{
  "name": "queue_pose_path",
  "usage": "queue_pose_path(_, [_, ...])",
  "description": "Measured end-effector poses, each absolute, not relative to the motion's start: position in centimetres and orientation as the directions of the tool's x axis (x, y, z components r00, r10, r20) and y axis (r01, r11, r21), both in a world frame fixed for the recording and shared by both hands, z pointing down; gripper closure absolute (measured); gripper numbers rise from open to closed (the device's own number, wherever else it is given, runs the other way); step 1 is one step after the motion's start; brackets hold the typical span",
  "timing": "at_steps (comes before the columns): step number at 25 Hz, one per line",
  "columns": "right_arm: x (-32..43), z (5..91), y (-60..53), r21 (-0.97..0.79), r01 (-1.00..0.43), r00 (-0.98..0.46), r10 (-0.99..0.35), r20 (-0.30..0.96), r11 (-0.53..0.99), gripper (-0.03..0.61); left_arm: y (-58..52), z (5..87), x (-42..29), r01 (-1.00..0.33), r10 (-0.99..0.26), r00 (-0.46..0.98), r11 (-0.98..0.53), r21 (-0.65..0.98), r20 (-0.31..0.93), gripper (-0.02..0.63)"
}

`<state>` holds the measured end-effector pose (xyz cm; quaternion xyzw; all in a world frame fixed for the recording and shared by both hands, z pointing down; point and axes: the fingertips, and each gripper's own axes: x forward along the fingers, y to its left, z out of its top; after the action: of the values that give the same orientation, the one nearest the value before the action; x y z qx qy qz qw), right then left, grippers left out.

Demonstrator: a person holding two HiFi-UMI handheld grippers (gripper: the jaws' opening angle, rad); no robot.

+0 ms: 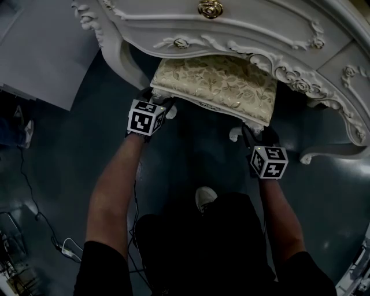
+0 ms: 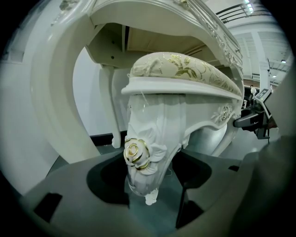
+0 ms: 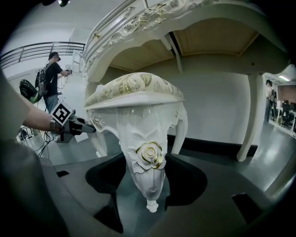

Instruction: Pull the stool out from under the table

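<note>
**Clerk:** Item one: the claws?

**Holder:** Left gripper: clenched on the stool's front left leg, at the carved gold rose. Right gripper: clenched the same way on the front right leg. Each leg stands between my jaws, not beside them.

**Clerk:** Item two: the stool?

**Holder:** Stool: floral cushion, white frame. The front of the seat shows past the table edge. The rear lies under the top, between the table's legs, so it is not yet clear.

**Clerk:** Handling note?

**Holder:** I should draw both claws toward me together and level. If one side leads, I judge the seat would swing into a table leg. The legs narrow toward the foot, so my grip could slip downward, and the hold is best at the rose, where the carving is thickest. My shoe is close behind the stool, so I should step back as I pull.

**Clerk:** Item three: containers?

**Holder:** One entry only: what looks like a drawer in the table front, with a gold knob. It is closed, so I cannot see its contents. Nothing lies on the cushion.
</note>
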<state>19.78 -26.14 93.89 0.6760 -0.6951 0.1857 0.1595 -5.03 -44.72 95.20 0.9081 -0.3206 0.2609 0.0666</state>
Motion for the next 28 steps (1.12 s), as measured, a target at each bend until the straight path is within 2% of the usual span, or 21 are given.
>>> queue_pose_path(28, [12.2,94.6,-12.7,-0.047,-0.997,-0.075,-0.827,0.557,0.059,0.296,-31.2,95.7,-12.5,-0.600,-0.533,0.654,-0.797,-0.060,0.537,0.319])
